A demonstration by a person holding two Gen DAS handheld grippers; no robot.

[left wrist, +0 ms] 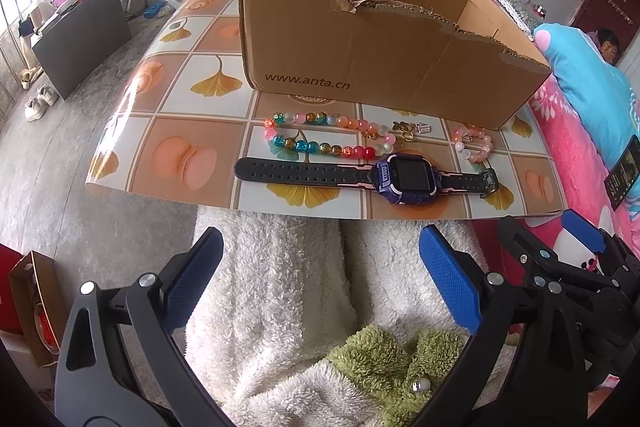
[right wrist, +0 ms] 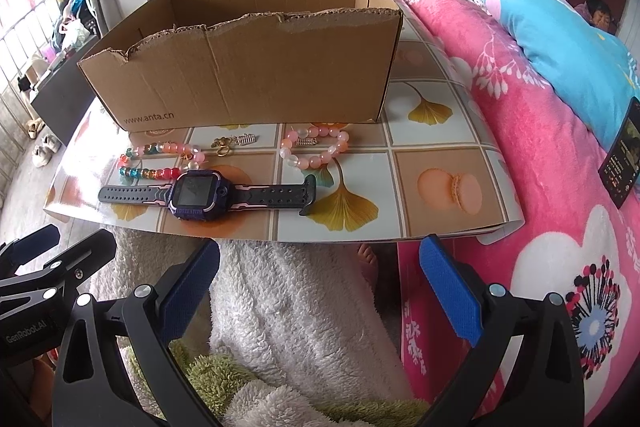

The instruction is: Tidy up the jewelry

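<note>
A purple watch point(left wrist: 404, 179) with a black strap lies near the front edge of a tiled mat point(left wrist: 180, 131). Behind it lie a multicolour bead string point(left wrist: 320, 147), small gold charms point(left wrist: 408, 131) and a pink bead bracelet point(left wrist: 476, 147). An open cardboard box point(left wrist: 380, 47) stands behind them. In the right wrist view I see the watch point(right wrist: 200, 191), bead string point(right wrist: 160, 163), charms point(right wrist: 228, 145), bracelet point(right wrist: 316, 147) and box point(right wrist: 248, 67). My left gripper point(left wrist: 320, 267) and right gripper point(right wrist: 320, 275) are open and empty, held short of the mat's front edge.
White fleece clothing point(left wrist: 288, 287) lies below both grippers. A pink floral quilt point(right wrist: 540, 187) with a dark phone point(right wrist: 622, 171) on it runs along the right. A dark cabinet point(left wrist: 80, 39) and shoes point(left wrist: 40, 99) stand on the floor at the left.
</note>
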